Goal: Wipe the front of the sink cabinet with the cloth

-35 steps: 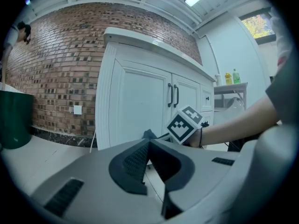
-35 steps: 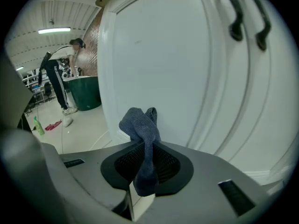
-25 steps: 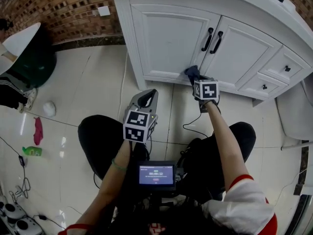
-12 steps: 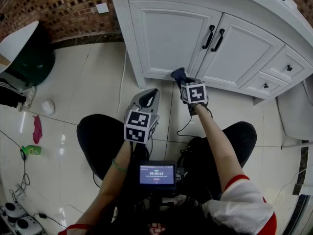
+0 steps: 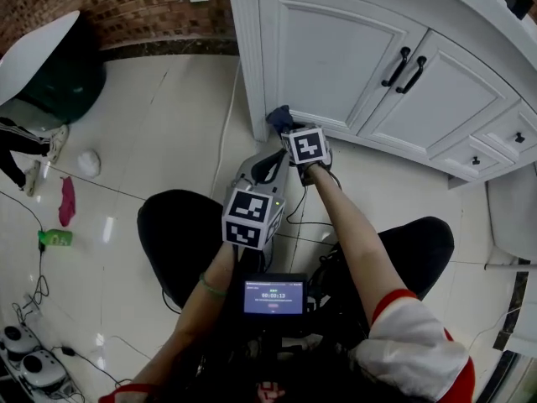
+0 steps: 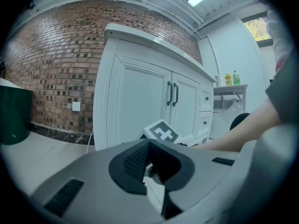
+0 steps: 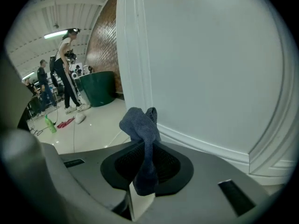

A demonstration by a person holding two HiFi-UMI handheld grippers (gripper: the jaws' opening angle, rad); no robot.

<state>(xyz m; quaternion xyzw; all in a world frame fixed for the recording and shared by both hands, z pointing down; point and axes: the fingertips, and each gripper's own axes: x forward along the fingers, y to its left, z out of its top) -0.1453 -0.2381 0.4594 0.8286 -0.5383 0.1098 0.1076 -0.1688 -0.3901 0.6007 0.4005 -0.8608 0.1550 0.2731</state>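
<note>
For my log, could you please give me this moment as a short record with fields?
cloth: blue-grey, clamped in right gripper, bunched end past the jaws
right gripper: shut on cloth, low at cabinet's left end
left gripper: shut, empty, held back over the floor
cabinet: white, doors closed
contact: cannot tell whether cloth touches cabinet

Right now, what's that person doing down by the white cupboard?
A person down low on the floor holds a gripper in each hand. The right gripper pinches a dark blue cloth and holds it at the bottom left corner of the white sink cabinet, on its front, for wiping. The left gripper carries nothing and hangs just behind it, over the tiled floor.
</note>
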